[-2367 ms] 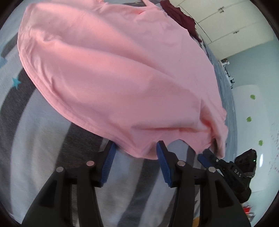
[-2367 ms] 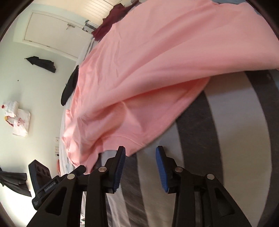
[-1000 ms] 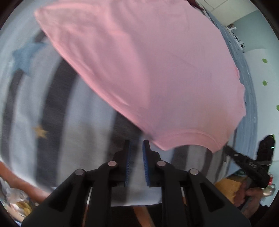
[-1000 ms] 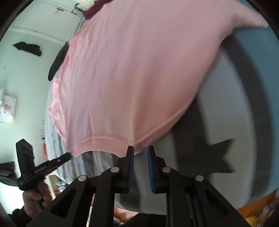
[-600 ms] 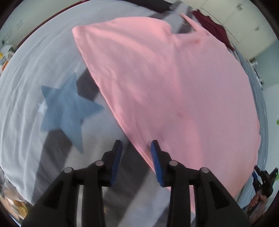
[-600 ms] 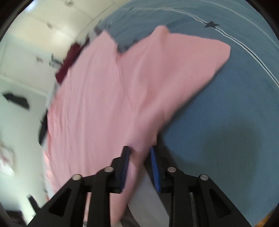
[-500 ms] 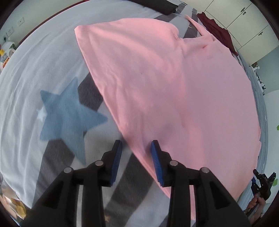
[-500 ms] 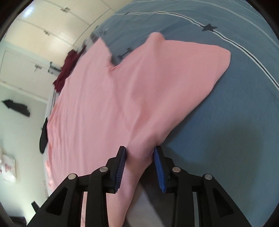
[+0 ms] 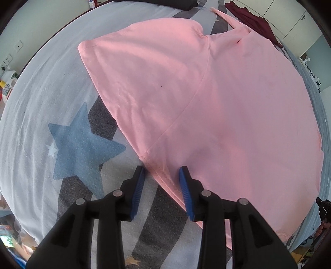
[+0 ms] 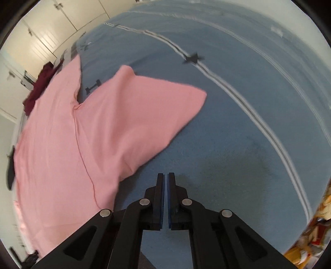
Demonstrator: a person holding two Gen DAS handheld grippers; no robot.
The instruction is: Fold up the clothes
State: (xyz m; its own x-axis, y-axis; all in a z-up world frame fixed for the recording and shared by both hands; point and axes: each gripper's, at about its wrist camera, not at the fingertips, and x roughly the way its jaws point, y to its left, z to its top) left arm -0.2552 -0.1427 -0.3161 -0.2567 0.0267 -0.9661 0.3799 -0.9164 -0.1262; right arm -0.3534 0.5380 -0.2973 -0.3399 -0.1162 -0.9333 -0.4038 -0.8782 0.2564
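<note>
A pink T-shirt point(image 9: 217, 99) lies spread flat on the bed. My left gripper point(image 9: 162, 171) is open, its jaws either side of the shirt's side edge just below the left sleeve point(image 9: 132, 62). In the right wrist view the same shirt point(image 10: 82, 132) lies to the left, its right sleeve point(image 10: 161, 99) spread toward the middle. My right gripper point(image 10: 166, 178) is shut and empty, over the blue cover just right of the shirt's side edge.
The bedcover is white and grey striped with a blue star point(image 9: 80, 142) on the left, plain blue point(image 10: 238, 128) with white lines on the right. A dark red garment point(image 9: 252, 18) lies past the collar. Wardrobe doors point(image 10: 51, 33) stand behind the bed.
Both grippers let go of the shirt's hem and moved up along its sides toward the sleeves. The left one opened around the side edge; the right one closed and moved off the fabric.
</note>
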